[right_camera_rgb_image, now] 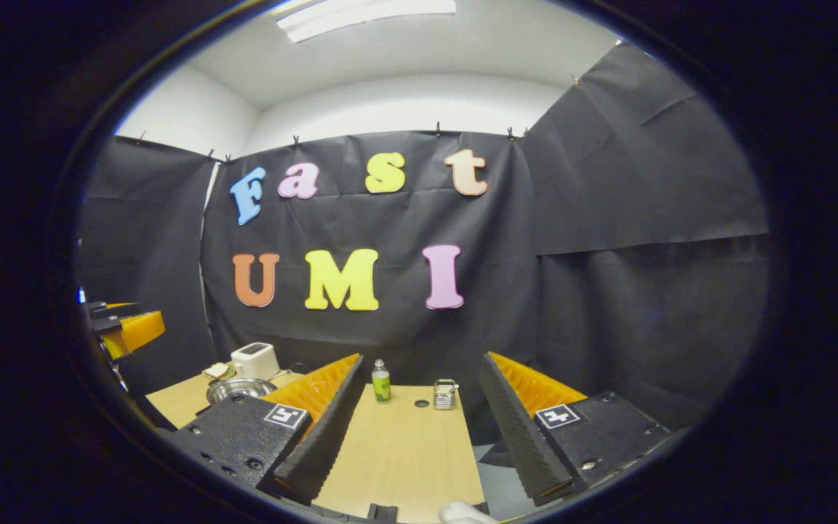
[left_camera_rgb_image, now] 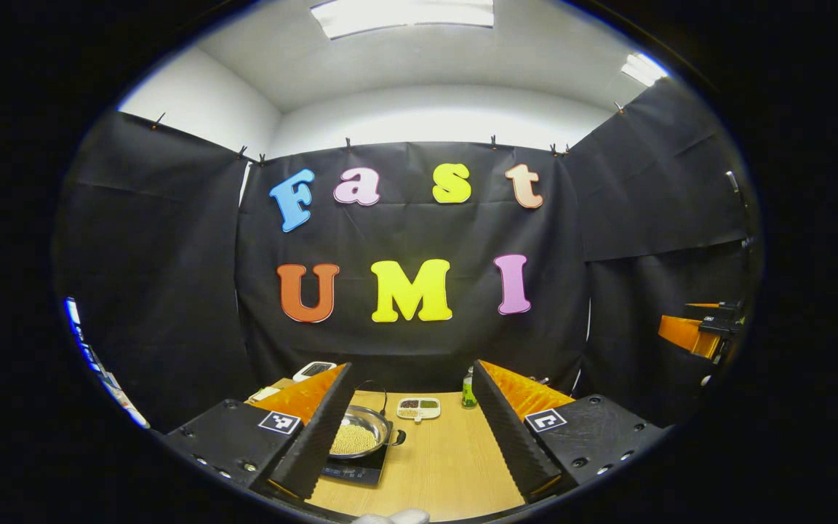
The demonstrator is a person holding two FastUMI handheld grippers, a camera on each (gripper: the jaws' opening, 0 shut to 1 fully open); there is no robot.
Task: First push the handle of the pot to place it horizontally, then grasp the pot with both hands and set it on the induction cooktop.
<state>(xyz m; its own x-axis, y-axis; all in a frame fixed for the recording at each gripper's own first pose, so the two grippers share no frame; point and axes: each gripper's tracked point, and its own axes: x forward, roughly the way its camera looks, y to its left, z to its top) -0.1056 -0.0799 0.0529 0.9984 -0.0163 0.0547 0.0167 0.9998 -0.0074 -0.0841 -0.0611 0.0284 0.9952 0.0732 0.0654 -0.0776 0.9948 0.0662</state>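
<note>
The pot (left_camera_rgb_image: pixel 361 431) of pale beans already sits on the induction cooktop (left_camera_rgb_image: pixel 356 471) at the desk's (left_camera_rgb_image: pixel 441 466) left side, its thin handle (left_camera_rgb_image: pixel 375 388) arched upright. Both my left gripper (left_camera_rgb_image: pixel 410 437) and right gripper (right_camera_rgb_image: pixel 408 429) hang wide open, fingers holding nothing, well back from it. I judge the placing looks done, yet that handle reads unpushed; next I would close in and tip it flat.

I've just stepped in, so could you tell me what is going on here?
A person holds two grippers above a wooden table. The left gripper and the right gripper are both open and hold nothing. The pot, filled with small beans, sits on the induction cooktop, its wire handle arching above it.
</note>
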